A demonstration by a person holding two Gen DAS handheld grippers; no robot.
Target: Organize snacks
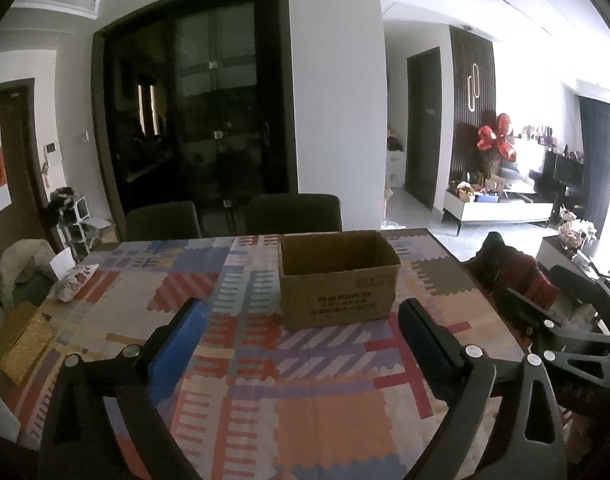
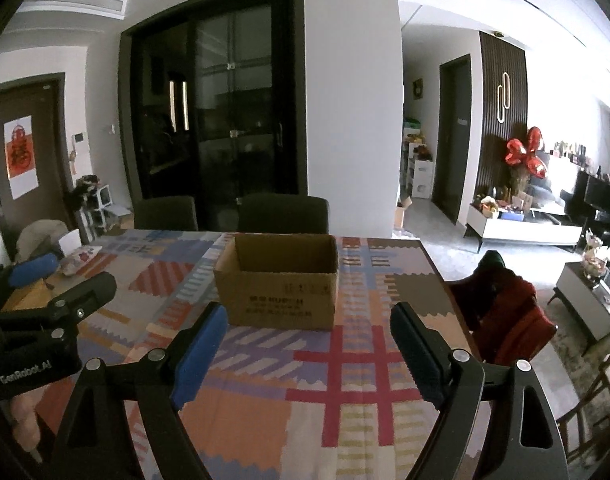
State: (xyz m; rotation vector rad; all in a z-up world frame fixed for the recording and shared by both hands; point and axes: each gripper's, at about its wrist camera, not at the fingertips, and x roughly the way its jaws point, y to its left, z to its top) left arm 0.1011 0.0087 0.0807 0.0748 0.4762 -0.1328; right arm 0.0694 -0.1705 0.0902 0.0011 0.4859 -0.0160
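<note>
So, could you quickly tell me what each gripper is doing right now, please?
Left gripper: open, holding nothing, above the table short of the cardboard box.
Right gripper: open, holding nothing, also short of the box.

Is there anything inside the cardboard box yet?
Cannot tell: the cardboard box stands open on the tablecloth, but both views show only its bare upper inner walls, not its floor.

1 open cardboard box point(image 1: 337, 280) on counter point(image 1: 265, 392), 1 snack packet point(image 1: 74, 282) at far left edge, 2 dark chairs point(image 1: 163, 220) behind, 2 grippers point(image 1: 301, 344), both spread
</note>
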